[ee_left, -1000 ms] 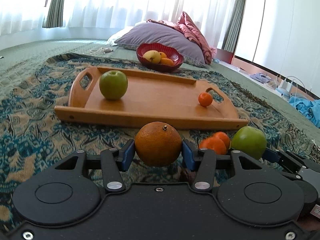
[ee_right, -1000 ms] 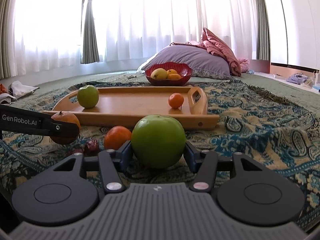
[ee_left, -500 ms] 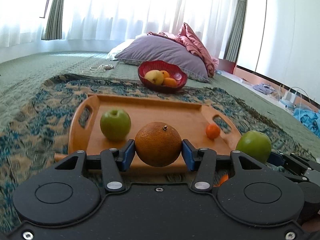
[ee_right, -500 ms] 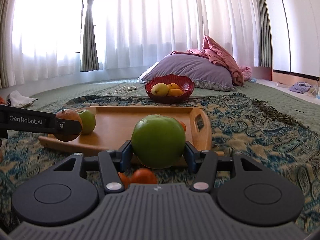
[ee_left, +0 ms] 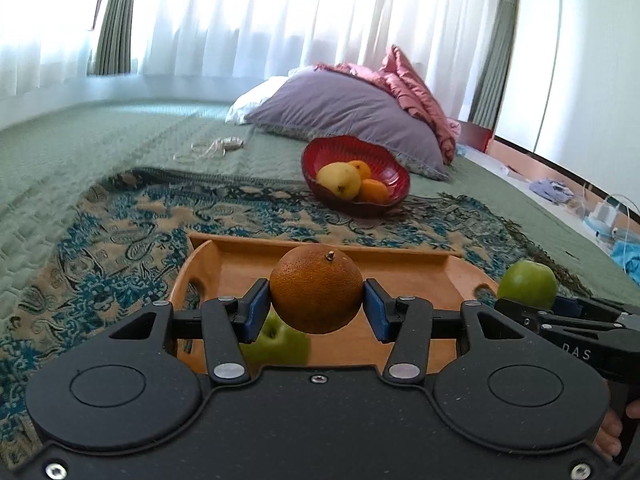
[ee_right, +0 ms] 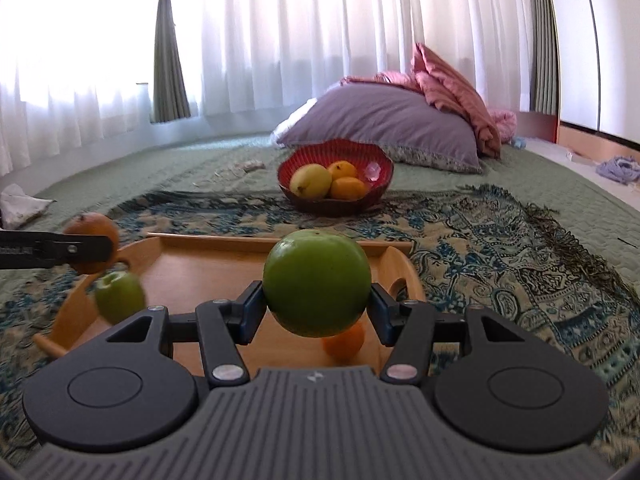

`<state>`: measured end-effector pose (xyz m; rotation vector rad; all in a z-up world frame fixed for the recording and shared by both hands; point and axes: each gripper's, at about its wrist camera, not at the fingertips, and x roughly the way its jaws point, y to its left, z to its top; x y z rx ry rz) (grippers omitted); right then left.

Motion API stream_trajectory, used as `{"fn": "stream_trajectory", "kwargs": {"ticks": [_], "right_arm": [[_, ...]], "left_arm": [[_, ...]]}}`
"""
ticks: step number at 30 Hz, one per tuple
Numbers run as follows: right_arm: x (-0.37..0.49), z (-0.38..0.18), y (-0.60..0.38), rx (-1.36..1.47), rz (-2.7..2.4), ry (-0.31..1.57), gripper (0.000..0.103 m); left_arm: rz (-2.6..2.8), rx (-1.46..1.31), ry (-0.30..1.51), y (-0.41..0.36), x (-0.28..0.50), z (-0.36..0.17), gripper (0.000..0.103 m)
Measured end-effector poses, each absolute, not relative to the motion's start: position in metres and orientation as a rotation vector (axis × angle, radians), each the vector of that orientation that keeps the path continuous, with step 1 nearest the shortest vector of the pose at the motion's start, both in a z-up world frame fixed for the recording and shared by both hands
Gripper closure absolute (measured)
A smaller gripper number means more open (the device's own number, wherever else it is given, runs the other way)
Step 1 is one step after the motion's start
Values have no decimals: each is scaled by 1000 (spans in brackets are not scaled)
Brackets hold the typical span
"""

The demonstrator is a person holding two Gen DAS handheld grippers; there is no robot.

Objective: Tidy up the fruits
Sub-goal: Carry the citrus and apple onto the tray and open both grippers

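My left gripper (ee_left: 316,306) is shut on a large orange (ee_left: 316,286), held above the wooden tray (ee_left: 404,260). A green apple (ee_left: 280,344) lies on the tray below it. My right gripper (ee_right: 316,306) is shut on a green apple (ee_right: 316,280), also over the tray (ee_right: 208,268). In the right wrist view a second green apple (ee_right: 119,295) and a small orange (ee_right: 346,342) rest on the tray, and the left gripper's orange (ee_right: 93,246) shows at the left. The right gripper's apple (ee_left: 527,283) shows at the right of the left wrist view.
A red bowl (ee_right: 370,168) with a yellow fruit and oranges stands beyond the tray on the patterned rug (ee_right: 500,248). A purple pillow (ee_right: 384,124) and pink cloth lie behind it. A hand (ee_left: 612,428) shows at the lower right of the left wrist view.
Both grippers have risen and moved forward with their fruit, from in front of the tray to over it. The loose oranges on the rug have dropped out of view.
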<state>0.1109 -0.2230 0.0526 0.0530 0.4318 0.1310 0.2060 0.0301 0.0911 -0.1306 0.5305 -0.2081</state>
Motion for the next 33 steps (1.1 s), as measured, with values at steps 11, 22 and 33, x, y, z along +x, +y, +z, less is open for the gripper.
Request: {"fn": "stream_trajectory", "kwargs": {"ticks": [11,22,33], "right_arm": [[176,41,-237,161,134,570,45],[204,28,-233,136,112,666,45],[211,21,-230,107,115,707,45]], "left_arm": [[-167,-153,669,40,273,68,55],[-113,-131,765,37,311,48,55],[-98,-110,794,35,317,39,55]]}}
